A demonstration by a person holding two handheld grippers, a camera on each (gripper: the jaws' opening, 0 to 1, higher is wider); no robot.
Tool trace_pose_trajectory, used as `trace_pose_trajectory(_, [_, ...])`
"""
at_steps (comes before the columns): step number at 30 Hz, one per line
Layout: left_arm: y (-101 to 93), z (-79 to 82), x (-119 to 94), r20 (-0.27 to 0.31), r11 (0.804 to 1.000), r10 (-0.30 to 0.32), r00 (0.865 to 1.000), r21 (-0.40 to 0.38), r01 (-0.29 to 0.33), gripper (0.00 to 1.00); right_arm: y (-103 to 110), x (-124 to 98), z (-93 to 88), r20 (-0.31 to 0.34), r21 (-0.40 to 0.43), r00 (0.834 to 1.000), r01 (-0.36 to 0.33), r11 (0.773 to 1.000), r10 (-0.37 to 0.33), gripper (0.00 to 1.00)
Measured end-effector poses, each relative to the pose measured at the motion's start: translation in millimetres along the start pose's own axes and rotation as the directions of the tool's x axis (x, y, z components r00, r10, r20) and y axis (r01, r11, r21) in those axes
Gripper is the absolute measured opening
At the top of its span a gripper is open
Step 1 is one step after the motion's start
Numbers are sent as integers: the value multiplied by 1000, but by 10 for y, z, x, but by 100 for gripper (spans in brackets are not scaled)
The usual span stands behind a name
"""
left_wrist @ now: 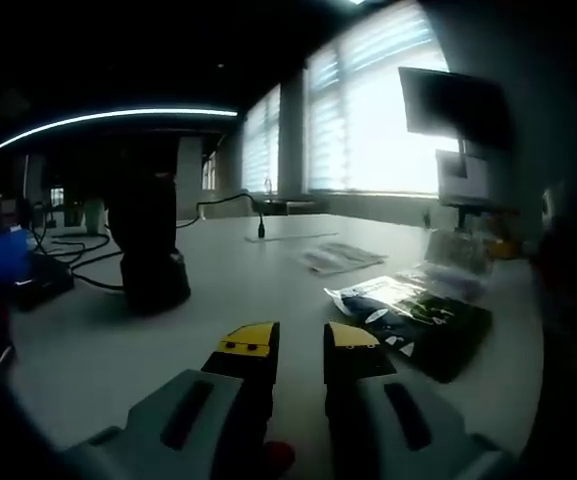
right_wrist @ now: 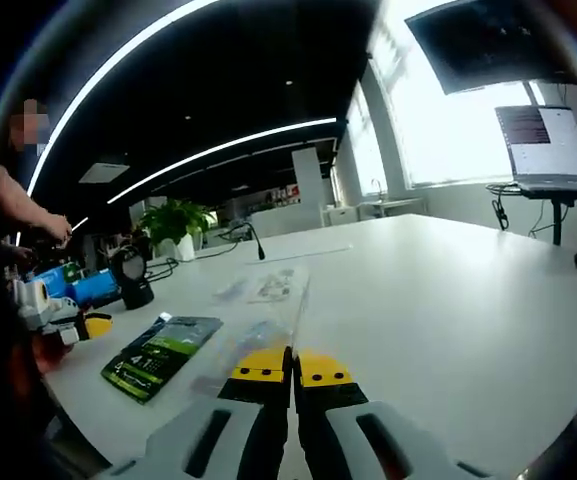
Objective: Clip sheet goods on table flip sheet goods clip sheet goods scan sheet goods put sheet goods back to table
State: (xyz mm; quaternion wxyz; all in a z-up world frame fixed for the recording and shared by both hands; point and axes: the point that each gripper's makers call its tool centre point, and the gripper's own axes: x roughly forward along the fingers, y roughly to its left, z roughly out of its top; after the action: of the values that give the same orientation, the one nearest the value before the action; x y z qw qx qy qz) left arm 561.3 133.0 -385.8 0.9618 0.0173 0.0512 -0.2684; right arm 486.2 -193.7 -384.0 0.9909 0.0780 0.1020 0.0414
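White counter [right_wrist: 448, 290], bright windows beyond | left claw [left_wrist: 301, 340] parted, empty, dark packet [left_wrist: 418, 320] just right | right claw [right_wrist: 293, 368] pinching clear sheet [right_wrist: 268, 310], green packet [right_wrist: 158, 357] left

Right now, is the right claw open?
No, in the right gripper view the right claw has its yellow tips pressed together on the edge of a clear sheet.
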Motion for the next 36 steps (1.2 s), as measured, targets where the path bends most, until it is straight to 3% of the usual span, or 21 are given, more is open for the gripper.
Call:
trace_pose_trajectory(7, [-9, 5, -14, 4, 1000, 5, 1000, 17, -5, 10, -18, -37, -19, 4, -22, 1000, -13, 1000, 13, 1])
trace_pose_trajectory(12, [10, -10, -3, -6, 999, 32, 999, 44, -32, 10, -191, -57, -9, 29, -37, 999, 23, 999, -22, 8])
trace_pose_trajectory(27, [-10, -3, -4, -5, 998, 31, 1000, 56, -30, 10, -491, -118, -6, 46, -79, 995, 91, 993, -88, 12])
trace_pose_trajectory(30, [-24, -15, 2, -12, 998, 28, 1000, 63, -27, 10, -562, -158, 59, 68, -92, 993, 106, 990, -100, 12])
trace_pose_trajectory(31, [-27, -19, 3, -15, 997, 28, 999, 66, -27, 10, -592, -168, 115, 88, -116, 991, 113, 987, -103, 11])
trace_pose_trajectory(33, [-26, -16, 4, -13, 997, 30, 999, 71, -29, 10, -604, -165, 245, 134, -190, 988, 107, 976, -83, 0])
trace_pose_trajectory(36, [13, -5, 6, -7, 996, 51, 999, 68, -51, 9, -649, -168, 381, 174, -243, 981, 128, 962, -86, 0])
